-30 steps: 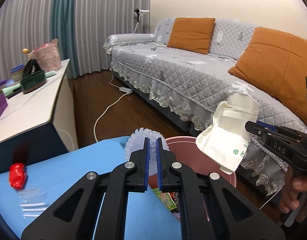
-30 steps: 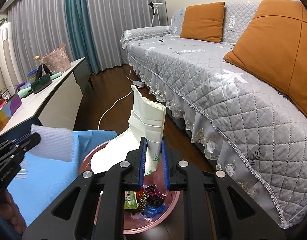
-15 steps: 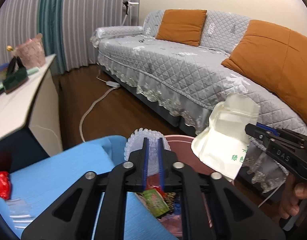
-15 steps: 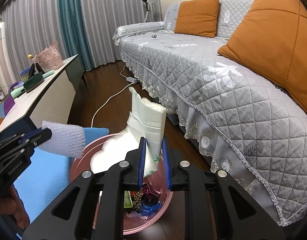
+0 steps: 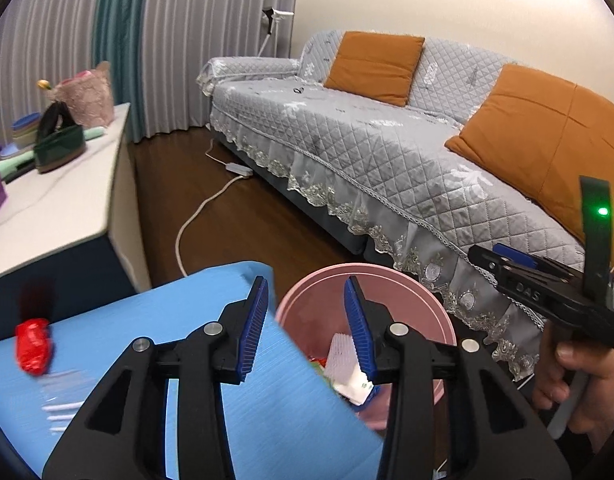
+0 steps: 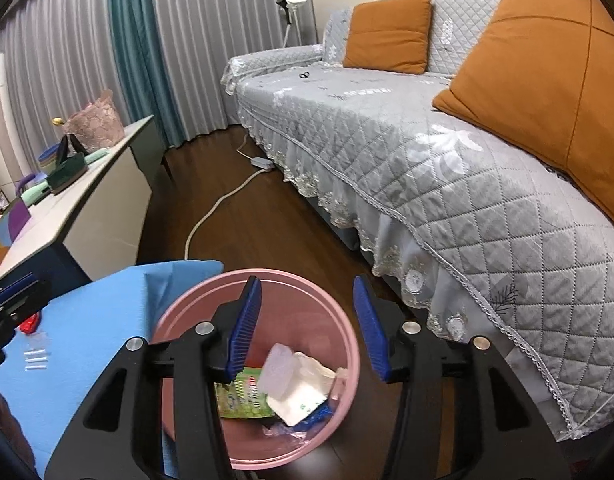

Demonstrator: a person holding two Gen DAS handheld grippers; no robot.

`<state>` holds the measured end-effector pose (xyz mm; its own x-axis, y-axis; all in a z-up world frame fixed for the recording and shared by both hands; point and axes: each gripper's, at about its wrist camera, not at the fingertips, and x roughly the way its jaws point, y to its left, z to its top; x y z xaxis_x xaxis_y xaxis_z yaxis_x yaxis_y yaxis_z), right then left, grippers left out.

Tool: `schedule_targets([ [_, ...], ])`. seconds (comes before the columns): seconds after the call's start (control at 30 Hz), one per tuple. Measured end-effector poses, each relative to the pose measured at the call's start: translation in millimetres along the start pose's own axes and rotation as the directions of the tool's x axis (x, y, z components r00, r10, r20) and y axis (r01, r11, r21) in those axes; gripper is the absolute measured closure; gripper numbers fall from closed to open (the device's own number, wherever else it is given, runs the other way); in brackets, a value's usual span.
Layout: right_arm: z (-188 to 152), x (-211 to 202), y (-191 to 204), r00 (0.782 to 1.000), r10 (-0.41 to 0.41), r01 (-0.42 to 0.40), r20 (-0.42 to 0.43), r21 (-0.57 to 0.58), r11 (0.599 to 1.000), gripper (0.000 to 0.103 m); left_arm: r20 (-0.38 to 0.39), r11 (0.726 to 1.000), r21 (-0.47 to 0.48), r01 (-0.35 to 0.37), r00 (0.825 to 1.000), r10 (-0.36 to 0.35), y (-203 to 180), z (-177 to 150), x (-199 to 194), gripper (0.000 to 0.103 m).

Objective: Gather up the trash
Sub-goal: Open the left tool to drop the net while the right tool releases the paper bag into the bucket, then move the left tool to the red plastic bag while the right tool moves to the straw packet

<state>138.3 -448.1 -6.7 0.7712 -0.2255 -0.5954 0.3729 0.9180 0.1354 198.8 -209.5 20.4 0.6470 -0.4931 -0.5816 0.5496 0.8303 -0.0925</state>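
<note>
Right wrist view | right gripper [image 6: 307,320] jaws opening, empty | pink bin [image 6: 187,308] below jaws | left gripper [image 5: 305,320] jaws opening, empty

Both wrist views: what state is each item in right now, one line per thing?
Left tool: jaws opening, nothing between them.
Right tool: jaws opening, nothing between them.
Pink bin: upright, partly filled.
White bag: lying in the bin.
Red wrapper: on the blue table.
</note>
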Motion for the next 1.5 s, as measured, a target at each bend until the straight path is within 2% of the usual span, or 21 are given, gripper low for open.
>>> schedule_targets([
  [0.23,-2.9,-21.4,42.9,0.995,0.093,-0.092,0.029,-0.049,0.995,0.054,0.043,0.999,-0.004,-0.052,0.998,0.052,32.7,-12.9,-62.5,0.063],
  [0.5,-16.5,-48.0,102.1,0.976,0.213,-0.205,0.044,-0.143,0.968,0.055,0.056,0.983,-0.069,-0.168,0.984,0.172,98.1,-43.9,-116.9,0.063],
  [0.53,-20.0,-52.0,113.1,0.970,0.237,-0.226,0.047,-0.167,0.960,0.056,0.056,0.977,-0.097,-0.190,0.979,0.196,111.5,-50.7,-123.6,0.063],
  [0.6,-25.9,-56.4,127.4,0.961,0.272,-0.259,0.044,-0.196,0.946,0.071,0.055,0.962,-0.139,-0.234,0.968,0.244,131.3,-60.5,-134.8,0.063],
  [0.7,-40.2,-54.6,155.3,0.944,0.331,-0.321,-0.004,-0.243,0.915,0.077,0.051,0.928,-0.219,-0.301,0.946,0.319,162.3,-74.2,-148.6,0.064],
  [0.8,-51.8,-49.1,177.3,0.931,0.361,-0.360,-0.046,-0.267,0.894,0.078,0.034,0.900,-0.262,-0.349,0.929,0.369,187.1,-85.6,-157.2,0.064],
  [1.0,-64.9,-39.2,213.2,0.901,0.423,-0.434,-0.102,-0.271,0.859,0.078,0.012,0.862,-0.329,-0.387,0.911,0.413,217.5,-102.1,-169.4,0.064],
  [1.2,-80.9,-27.5,258.1,0.869,0.470,-0.495,-0.158,-0.321,0.807,0.078,0.005,0.843,-0.364,-0.396,0.904,0.428,235.6,-111.5,-171.0,0.064],
  [1.3,-88.1,-18.3,278.9,0.845,0.498,-0.535,-0.196,-0.330,0.778,0.078,-0.001,0.834,-0.379,-0.402,0.901,0.434,246.0,-117.2,-172.3,0.064],
  [1.5,-94.5,6.7,307.7,0.812,0.523,-0.583,-0.258,-0.312,0.750,0.076,-0.018,0.815,-0.417,-0.402,0.900,0.435,262.0,-117.0,-169.9,0.064],
])
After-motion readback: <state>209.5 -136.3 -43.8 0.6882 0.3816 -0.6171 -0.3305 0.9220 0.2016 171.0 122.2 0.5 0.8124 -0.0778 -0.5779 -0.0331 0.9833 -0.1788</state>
